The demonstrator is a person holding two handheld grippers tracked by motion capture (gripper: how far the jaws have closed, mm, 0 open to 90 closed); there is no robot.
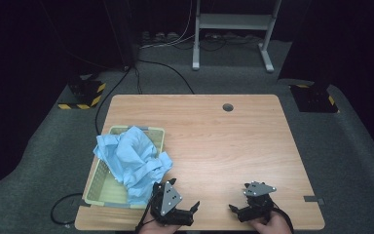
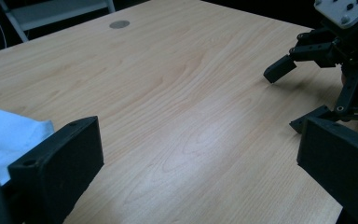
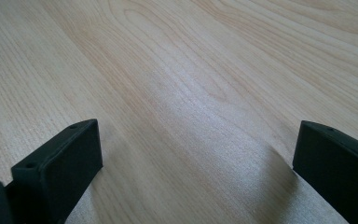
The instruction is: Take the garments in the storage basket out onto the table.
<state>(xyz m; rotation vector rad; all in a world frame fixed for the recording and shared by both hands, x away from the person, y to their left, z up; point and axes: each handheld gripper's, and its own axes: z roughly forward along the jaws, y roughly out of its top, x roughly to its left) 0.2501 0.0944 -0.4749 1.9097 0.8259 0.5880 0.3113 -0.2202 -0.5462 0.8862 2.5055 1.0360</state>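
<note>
- The wooden bench [image 1: 214, 146] is being left bare over its middle and right, probably so that the cloth can be spread out there.
- A pale green slatted basket [image 1: 102, 192] is being kept at the bench's near left corner, seemingly as the container for the laundry, within easy reach of the left tool.
- A crumpled light blue cloth [image 1: 131, 158] is being carried in that basket, heaped above its rim and spilling over the right-hand edge toward the bench; nothing is gripping it.
- The left tool [image 1: 191, 210] is being held just beside the cloth's near end, its jaws pointing right across the bench; in the left gripper view they are being held wide apart and empty, with a blue corner lying just behind the left jaw.
- The right tool [image 1: 234, 209] is being held low over bare wood, well apart from the cloth, pointing left toward its partner; its jaws are likewise being kept spread wide, grasping nothing.
</note>
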